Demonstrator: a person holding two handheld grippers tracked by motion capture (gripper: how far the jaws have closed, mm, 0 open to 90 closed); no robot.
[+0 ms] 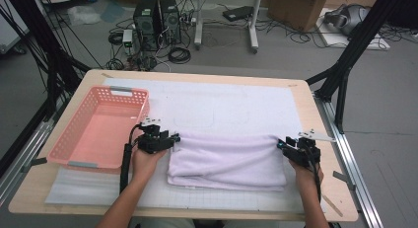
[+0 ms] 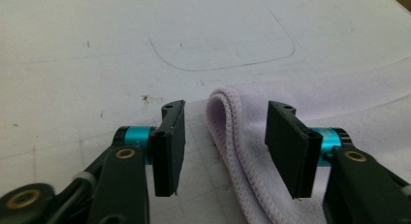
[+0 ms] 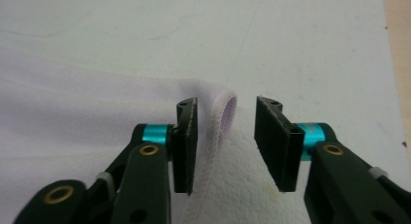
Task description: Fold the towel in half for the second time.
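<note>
Folded towel (image 1: 227, 159): long axis lay across the desk (image 1: 305, 102), left to right. Left hand-held gripper (image 1: 173, 137) and right hand-held gripper (image 1: 281, 143) sat at opposite far corners, jaws spread astride the fold, not pinching.

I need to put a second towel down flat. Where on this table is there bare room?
The white mat is bare behind the folded towel, right of the pink basket. A narrow strip runs along the near edge. The towel's ends are crowded by both grippers.

A pale lilac towel (image 1: 227, 159) is laid folded into a wide, flat rectangle on the near half of the table, right of centre. Its far edge is a rounded fold, whose left corner (image 2: 228, 117) and right corner (image 3: 225, 107) are seen doubled over.
</note>
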